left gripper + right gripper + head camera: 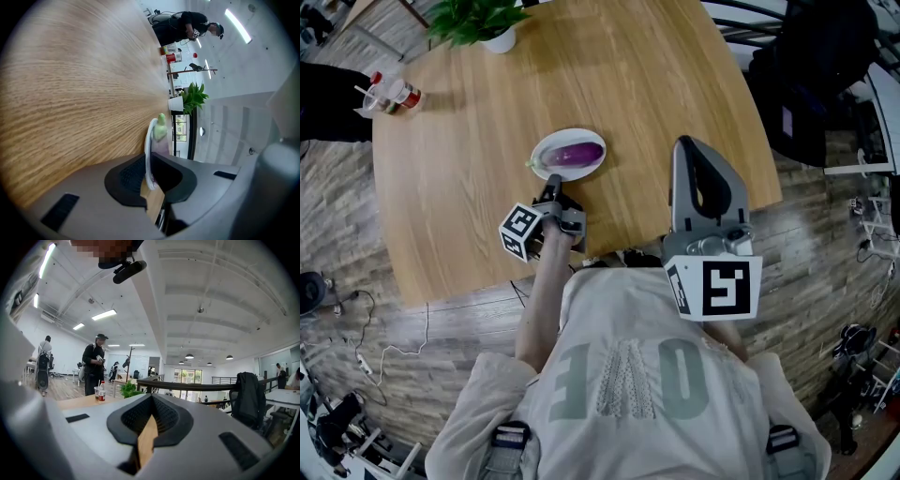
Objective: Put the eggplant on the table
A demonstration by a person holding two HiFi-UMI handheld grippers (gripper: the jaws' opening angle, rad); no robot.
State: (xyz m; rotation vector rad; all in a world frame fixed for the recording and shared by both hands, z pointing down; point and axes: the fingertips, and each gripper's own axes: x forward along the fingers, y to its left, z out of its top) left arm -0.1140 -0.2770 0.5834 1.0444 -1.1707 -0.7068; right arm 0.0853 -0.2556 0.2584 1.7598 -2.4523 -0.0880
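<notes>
currently the eggplant (574, 155) lies on a white plate (546, 148), purple body across the middle, green stem end towards the left side of the head view. the plate sits on the round wooden tabletop (478, 197), towards the edge nearest the person. whether its near rim is lifted off the wood cannot be told.

left gripper (551, 182): reaches in from the near edge and meets the plate at its near rim. in the left gripper view the thin white rim runs straight between the two dark pads, one pad on each face of it, so the jaws are clamped on the plate rim. the eggplant's stem shows just past the pads, on the plate and apart from them. the gripper is rolled onto its side, so the tabletop fills the left of that view.

right gripper (686, 146): held above the near right part of the tabletop, well apart from the plate. the right gripper view shows its pads drawn together at the tips with nothing between them; only a sliver of tabletop shows through the slot lower down.

elsewhere on the tabletop: a potted plant (480, 21) at the far edge, and a red-labelled bottle (407, 96) beside a clear cup (371, 95) at the far left. a person in dark clothes (95, 365) stands beyond the tabletop.
</notes>
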